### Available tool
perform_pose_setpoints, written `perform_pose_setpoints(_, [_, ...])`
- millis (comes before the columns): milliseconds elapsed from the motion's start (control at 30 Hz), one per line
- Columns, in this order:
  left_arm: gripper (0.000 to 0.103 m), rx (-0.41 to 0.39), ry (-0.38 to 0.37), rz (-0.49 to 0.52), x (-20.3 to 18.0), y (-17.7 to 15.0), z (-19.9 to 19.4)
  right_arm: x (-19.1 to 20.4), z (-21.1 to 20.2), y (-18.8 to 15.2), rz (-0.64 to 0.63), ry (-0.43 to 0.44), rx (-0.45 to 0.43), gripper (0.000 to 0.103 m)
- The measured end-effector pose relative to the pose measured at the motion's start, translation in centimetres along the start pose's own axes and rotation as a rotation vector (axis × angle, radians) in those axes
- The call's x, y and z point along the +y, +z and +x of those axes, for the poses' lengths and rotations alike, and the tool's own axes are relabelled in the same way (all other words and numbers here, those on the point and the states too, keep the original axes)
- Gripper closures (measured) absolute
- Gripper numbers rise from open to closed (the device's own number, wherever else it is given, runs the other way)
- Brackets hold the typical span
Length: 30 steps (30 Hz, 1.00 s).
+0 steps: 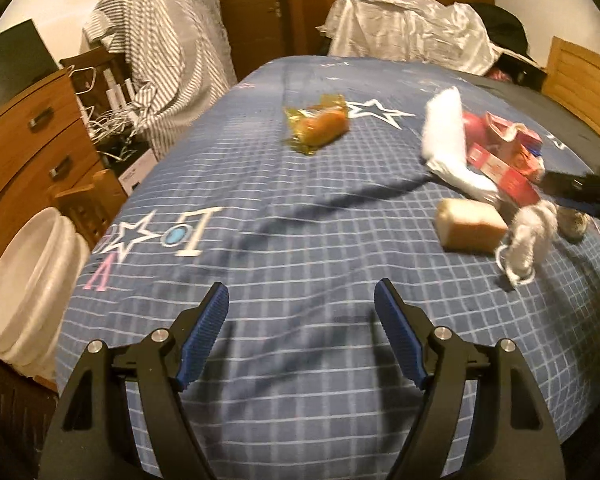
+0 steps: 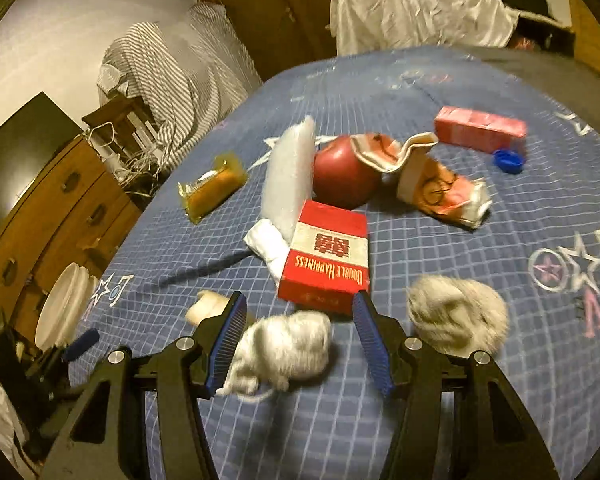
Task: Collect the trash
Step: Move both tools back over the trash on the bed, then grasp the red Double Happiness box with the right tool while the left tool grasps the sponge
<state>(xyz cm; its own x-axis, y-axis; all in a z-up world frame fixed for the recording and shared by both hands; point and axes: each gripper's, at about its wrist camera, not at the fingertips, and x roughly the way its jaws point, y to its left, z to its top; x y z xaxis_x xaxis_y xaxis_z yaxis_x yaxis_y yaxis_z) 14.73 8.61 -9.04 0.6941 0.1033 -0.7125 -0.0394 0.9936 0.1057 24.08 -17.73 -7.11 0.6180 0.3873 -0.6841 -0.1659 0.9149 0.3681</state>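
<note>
On the blue checked bedspread [image 2: 440, 420], every piece of trash remains uncollected; the task appears to be at or near its start. The right gripper [image 2: 300, 330] has its jaws spread apart around a crumpled grey tissue wad [image 2: 284, 350], which lies between the fingers and is not yet pinched. The left gripper [image 1: 301, 330] hovers over bare bedspread with jaws released and nothing between them.

Items still to gather, as judged from the right wrist view: a second tissue wad [image 2: 458, 314], a red cigarette pack [image 2: 326, 258], a white plastic bag [image 2: 288, 178], a crushed paper cup [image 2: 444, 186], a pink carton [image 2: 480, 128], a blue bottle cap [image 2: 508, 160] and a yellow snack wrapper [image 2: 212, 186]. A red apple [image 2: 344, 176] sits among them; whether it counts as trash cannot be determined.

The white bucket [image 1: 28, 280] stands beside the bed edge, the likely receptacle, and shows empty as far as its interior is visible.

The left wrist view alone shows the beige block [image 1: 472, 226] fully; in the right wrist view it is mostly hidden behind a finger. Only the right wrist view resolves the bottle cap and the second wad.
</note>
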Motion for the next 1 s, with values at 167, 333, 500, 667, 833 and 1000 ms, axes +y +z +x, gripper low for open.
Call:
perform_pose_setpoints(167, [0.031, 0.019, -0.001, 0.007, -0.9, -0.2, 0.7, -1.1, 3.9, 2.6, 0.079, -0.031, 0.067, 0.038])
perform_pose_setpoints(333, [0.031, 0.039, 0.004, -0.007, -0.7, -0.2, 1.5, -1.3, 6.7, 4.5, 0.101, -0.012, 0.122, 0.038])
perform_pose_setpoints(500, [0.031, 0.025, -0.029, -0.01, -0.9, 0.0, 1.1, -0.7, 6.6, 4.2, 0.098, 0.044, 0.099, 0.045])
perform_pose_setpoints(667, [0.031, -0.036, -0.117, 0.057, -3.0, 1.8, 0.7, -0.3, 2.5, 3.3, 0.116, 0.074, -0.011, 0.045])
perform_pose_setpoints(833, [0.031, -0.057, -0.192, 0.094, -5.7, 4.2, 1.4, 0.6, -1.7, 2.3, 0.072, 0.066, -0.091, 0.045])
perform_pose_setpoints(1000, [0.031, -0.051, -0.284, 0.157, -8.9, 5.4, 2.2, 0.3, -4.2, 0.8, 0.077, 0.088, -0.103, 0.045])
